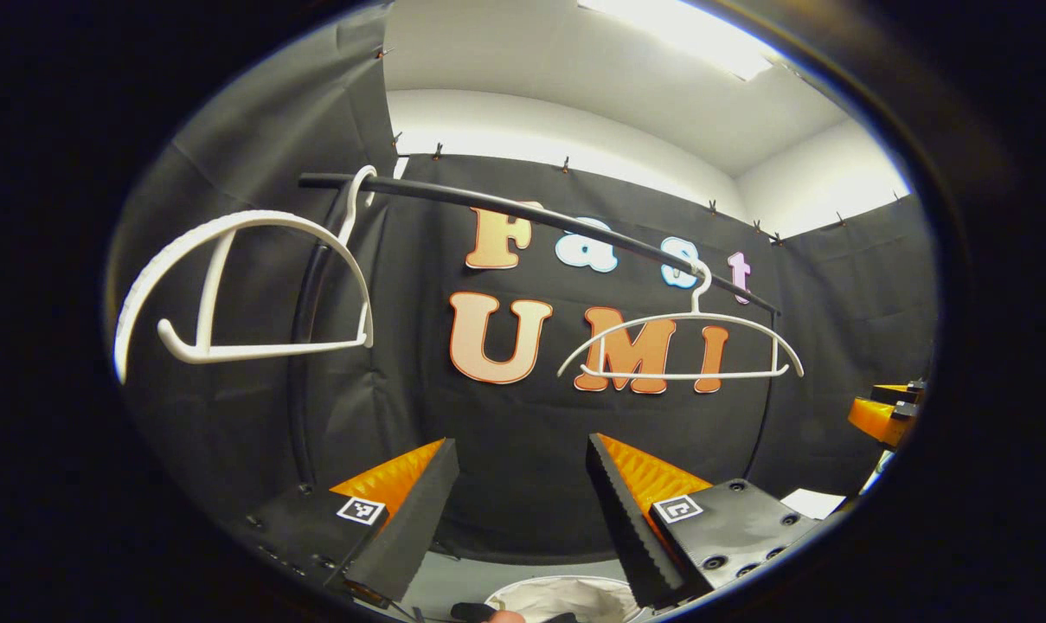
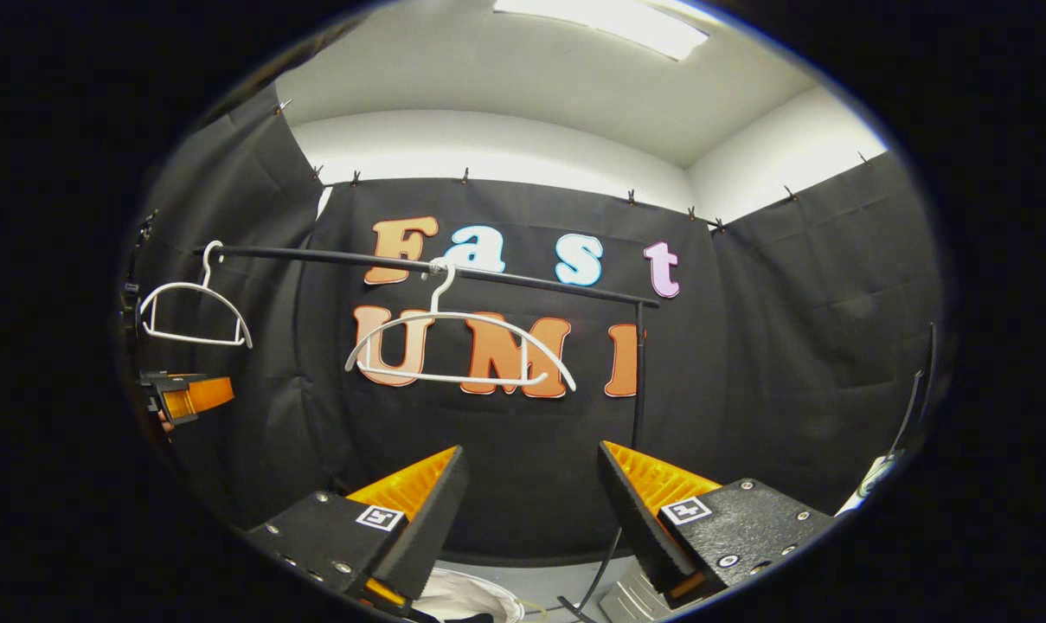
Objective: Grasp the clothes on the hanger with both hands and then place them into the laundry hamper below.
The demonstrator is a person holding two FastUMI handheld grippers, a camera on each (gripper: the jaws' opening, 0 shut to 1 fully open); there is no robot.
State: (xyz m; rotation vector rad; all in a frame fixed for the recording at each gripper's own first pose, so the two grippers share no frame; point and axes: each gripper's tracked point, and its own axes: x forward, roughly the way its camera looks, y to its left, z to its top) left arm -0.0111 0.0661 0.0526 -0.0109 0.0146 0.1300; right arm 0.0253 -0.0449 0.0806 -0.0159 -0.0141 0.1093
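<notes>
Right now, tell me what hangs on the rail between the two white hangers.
Nothing: in the right gripper view, the rail runs bare between the left hanger and the middle hanger. Both hangers carry no clothes.

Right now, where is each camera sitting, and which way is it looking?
Left gripper view: rides on the left gripper, open, looking forward and up at the black clothes rail with two bare white plastic hangers; the right gripper shows at the edge.
Right gripper view: rides on the right gripper, open, facing the same rail from farther back; the left gripper shows at the edge.
Both share the rail, the hangers and the white laundry hamper below.
</notes>
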